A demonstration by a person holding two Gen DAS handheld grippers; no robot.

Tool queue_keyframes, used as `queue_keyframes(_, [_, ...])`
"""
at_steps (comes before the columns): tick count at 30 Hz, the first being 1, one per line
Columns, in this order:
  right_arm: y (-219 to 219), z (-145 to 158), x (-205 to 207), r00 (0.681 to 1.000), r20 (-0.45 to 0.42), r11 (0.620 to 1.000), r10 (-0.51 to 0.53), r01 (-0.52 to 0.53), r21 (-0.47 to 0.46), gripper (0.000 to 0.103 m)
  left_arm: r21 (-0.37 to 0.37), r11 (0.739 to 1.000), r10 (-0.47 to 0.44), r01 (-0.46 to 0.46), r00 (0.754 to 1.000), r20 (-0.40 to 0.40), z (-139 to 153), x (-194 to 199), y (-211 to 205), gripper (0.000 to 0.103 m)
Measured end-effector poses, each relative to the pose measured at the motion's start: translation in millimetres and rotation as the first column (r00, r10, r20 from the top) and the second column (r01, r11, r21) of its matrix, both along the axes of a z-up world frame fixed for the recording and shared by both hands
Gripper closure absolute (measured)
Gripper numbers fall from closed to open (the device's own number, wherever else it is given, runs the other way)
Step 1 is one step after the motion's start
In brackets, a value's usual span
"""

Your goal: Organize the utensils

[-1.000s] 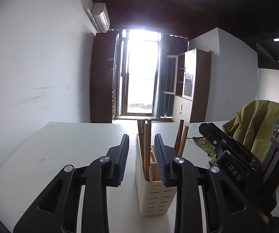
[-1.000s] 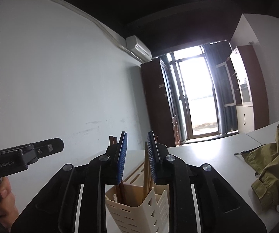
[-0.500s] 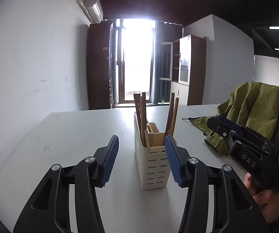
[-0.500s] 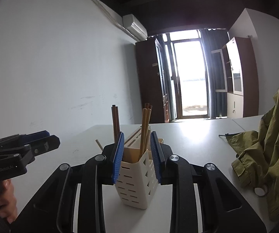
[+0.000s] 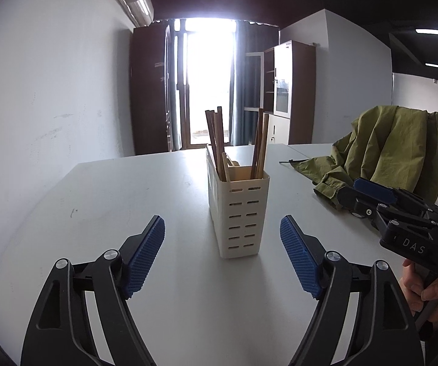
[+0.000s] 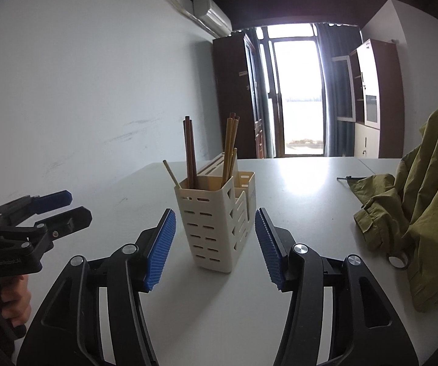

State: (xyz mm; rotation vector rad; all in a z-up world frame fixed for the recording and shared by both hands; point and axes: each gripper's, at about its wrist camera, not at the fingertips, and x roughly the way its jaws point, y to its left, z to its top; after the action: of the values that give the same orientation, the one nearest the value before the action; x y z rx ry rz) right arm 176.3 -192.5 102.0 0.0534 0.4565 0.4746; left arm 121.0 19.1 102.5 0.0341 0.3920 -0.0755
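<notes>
The chopsticks (image 6: 229, 149) are stood in the holder (image 6: 216, 222) (nothing seems left out); the left gripper (image 5: 222, 259) and right gripper (image 6: 216, 244) are opening, empty, so the job is judged nearly done

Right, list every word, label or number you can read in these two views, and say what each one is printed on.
"DAS": white letters on the black body of the right gripper, seen from the left wrist.
Pale lettering on the body of the left gripper, seen from the right wrist: too blurred to read.
Faint mark on the side of the utensil holder: too small to read.
</notes>
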Motion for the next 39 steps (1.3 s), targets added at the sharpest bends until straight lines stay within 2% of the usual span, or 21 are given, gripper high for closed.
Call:
queue_keyframes(7, [1.5,-15.0,-12.1,0.999,-0.007,0.998,0.042,-0.043,-0.039,0.043,0.008,0.999,0.033,-0.033,0.998,0.048,-11.8,-14.7,5.2,0.013])
queue_keyframes(9, [2.8,-20.9,-13.7,0.999,-0.011,0.997,0.052,-0.053,-0.049,0.04,0.029,0.999,0.038,-0.039,0.999,0.035,-18.0,-13.8,5.7,0.01])
queue_keyframes(11, [6.2,-25.6,-16.2,0.998,-0.008,0.996,0.056,-0.056,-0.07,0.038,0.02,0.999,0.04,-0.04,0.999,0.015,-23.3,-11.9,7.7,0.008])
queue_keyframes(14, [9.8,-28.7,-19.2,0.998,0.002,0.995,0.07,-0.07,-0.069,0.031,0.01,0.999,0.042,-0.042,0.999,-0.004,-29.2,-11.0,10.3,0.006])
queue_keyframes(18, [13.1,-31.1,-21.4,0.996,-0.002,0.994,0.088,-0.088,-0.064,0.023,0.041,0.997,0.059,-0.059,0.998,-0.01,-36.8,-11.9,11.1,0.006])
queue_keyframes(22, [19.0,-32.0,-24.5,0.994,-0.01,0.992,0.106,-0.106,-0.075,0.022,0.014,0.998,0.054,-0.054,0.997,-0.048,-41.5,-9.3,16.4,0.006])
queue_keyframes(28, [17.0,-31.7,-23.6,0.994,-0.024,0.992,0.107,-0.109,-0.065,0.017,0.01,0.999,0.054,-0.054,0.998,-0.038,-39.9,-14.6,18.6,0.006])
queue_keyframes(39, [14.2,-35.8,-23.1,0.991,-0.049,0.989,0.128,-0.131,-0.062,0.012,0.048,0.998,0.039,-0.037,0.998,-0.046,-42.3,-15.7,10.8,0.006])
